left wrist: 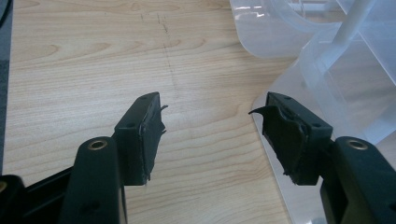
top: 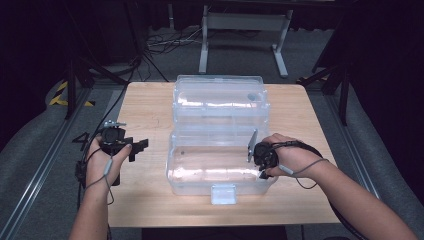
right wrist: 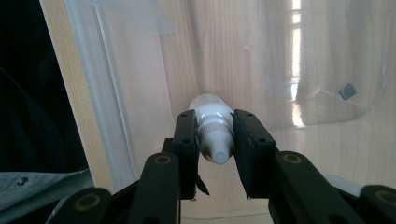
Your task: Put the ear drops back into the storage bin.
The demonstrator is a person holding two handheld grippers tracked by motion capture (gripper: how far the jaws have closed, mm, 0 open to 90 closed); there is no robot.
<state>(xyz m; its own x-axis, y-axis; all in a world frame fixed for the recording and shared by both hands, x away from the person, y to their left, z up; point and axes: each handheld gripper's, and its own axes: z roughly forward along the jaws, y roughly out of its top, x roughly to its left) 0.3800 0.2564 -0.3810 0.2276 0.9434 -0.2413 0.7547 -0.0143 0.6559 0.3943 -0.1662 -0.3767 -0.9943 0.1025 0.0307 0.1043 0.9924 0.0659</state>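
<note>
Right tool clamps white bottle between pads, inside clear box.

Bench: pale wood grain, matt. Storage box: clear glossy plastic. Dropper bottle: smooth white plastic, ribbed cap. Right claw and left claw: matt black plastic.

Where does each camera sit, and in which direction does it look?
High view: above the person's side, looking forward and down on the table; both forearms enter from below.
Left gripper view: on the left gripper, looking along its open jaws at bare wood.
Right gripper view: on the right gripper, looking into the clear box, jaws shut on a white bottle.
All three share the box.
</note>
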